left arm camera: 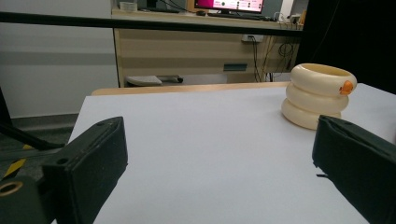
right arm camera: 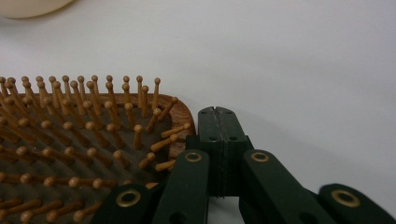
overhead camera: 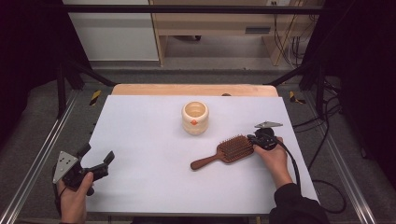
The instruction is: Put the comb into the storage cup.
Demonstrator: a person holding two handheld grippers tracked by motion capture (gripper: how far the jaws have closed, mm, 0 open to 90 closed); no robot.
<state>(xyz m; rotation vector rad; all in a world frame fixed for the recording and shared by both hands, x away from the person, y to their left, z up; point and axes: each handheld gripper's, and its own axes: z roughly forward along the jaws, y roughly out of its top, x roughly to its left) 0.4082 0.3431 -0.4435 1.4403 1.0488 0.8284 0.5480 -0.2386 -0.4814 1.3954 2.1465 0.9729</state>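
Your right gripper (right arm camera: 218, 114), jaws pressed together, nudges the wooden hairbrush (overhead camera: 223, 151) lying right of the cream cup (overhead camera: 194, 117), while your left gripper (overhead camera: 99, 161) waits open; next, keep contact at the brush's edge.

Closed right gripper (right arm camera: 218, 111) touches hairbrush (right arm camera: 84, 149) — bristles up.

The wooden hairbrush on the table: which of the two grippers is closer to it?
The right gripper. Its shut jaws sit right against the edge of the hairbrush head. The left gripper is far off at the table's other side, jaws open.
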